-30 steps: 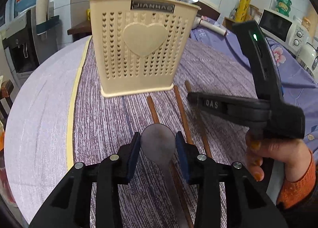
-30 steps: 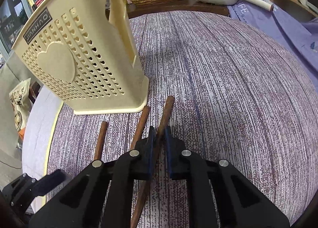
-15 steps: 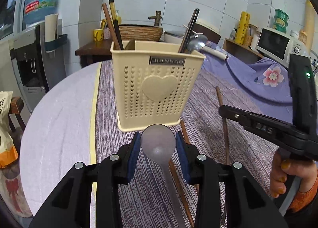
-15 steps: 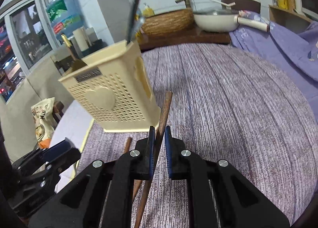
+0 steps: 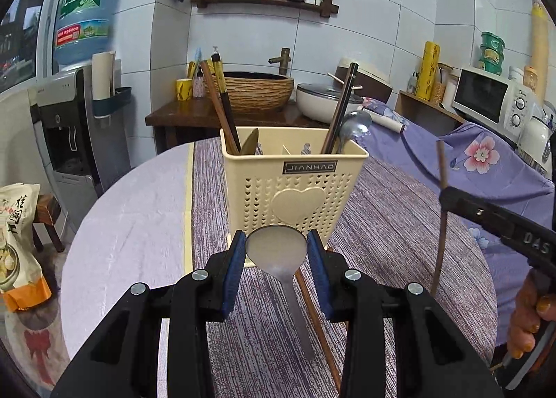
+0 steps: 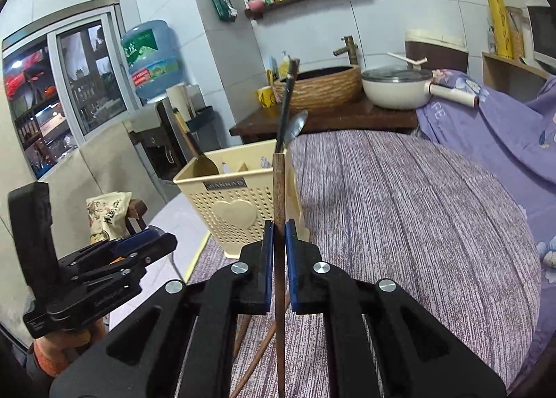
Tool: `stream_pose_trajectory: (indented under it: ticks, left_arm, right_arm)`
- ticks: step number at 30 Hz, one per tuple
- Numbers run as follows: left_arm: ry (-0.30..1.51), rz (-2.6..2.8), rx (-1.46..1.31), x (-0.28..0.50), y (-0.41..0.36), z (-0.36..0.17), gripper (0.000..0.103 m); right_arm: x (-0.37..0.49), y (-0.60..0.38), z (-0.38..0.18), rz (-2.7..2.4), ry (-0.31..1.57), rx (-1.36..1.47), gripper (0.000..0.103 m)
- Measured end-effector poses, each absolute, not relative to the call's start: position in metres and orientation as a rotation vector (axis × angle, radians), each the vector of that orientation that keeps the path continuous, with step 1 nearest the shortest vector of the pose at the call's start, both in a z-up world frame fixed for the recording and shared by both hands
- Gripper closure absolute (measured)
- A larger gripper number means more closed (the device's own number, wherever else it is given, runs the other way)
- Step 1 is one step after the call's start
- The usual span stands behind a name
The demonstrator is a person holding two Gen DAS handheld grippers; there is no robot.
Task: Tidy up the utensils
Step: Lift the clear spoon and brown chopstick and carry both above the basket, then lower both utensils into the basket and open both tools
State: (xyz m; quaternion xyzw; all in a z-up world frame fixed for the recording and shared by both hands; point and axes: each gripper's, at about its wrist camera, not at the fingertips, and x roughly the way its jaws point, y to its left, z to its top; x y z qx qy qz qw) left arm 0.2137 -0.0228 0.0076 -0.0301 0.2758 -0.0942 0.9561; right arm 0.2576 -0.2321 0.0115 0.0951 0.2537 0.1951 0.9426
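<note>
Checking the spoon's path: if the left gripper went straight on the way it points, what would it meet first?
Probably the front wall of the cream utensil basket, dead ahead of the left gripper and its spoon; depth is unclear.

Both grippers, left gripper (image 5: 277, 259) and right gripper (image 6: 277, 252), are chunky black plastic with blue pads (image 5: 232, 269) and shiny silver screws (image 5: 199, 274). "DAS" lettering on the side, and an orange knit sleeve (image 6: 52, 359) too.

A dull grey metal spoon (image 5: 276, 252), a dark brown wooden chopstick (image 6: 279, 210), a matt cream perforated plastic utensil basket (image 5: 295, 189), and a rough purple streaked woven tablecloth (image 5: 389, 224).
</note>
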Motion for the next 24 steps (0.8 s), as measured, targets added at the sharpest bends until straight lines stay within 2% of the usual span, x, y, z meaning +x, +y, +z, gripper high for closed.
stream_pose_trajectory:
  ticks: [15, 24]
  left_arm:
    - [0.522, -0.211, -0.076, 0.22, -0.014, 0.037, 0.067]
    - [0.409, -0.204, -0.085, 0.228, -0.009, 0.093, 0.067]
  right_arm:
    - [0.246, -0.232, 0.057, 0.437, 0.431, 0.168, 0.095]
    - [0.253, -0.221, 0.105, 0.453, 0.336, 0.129, 0.095]
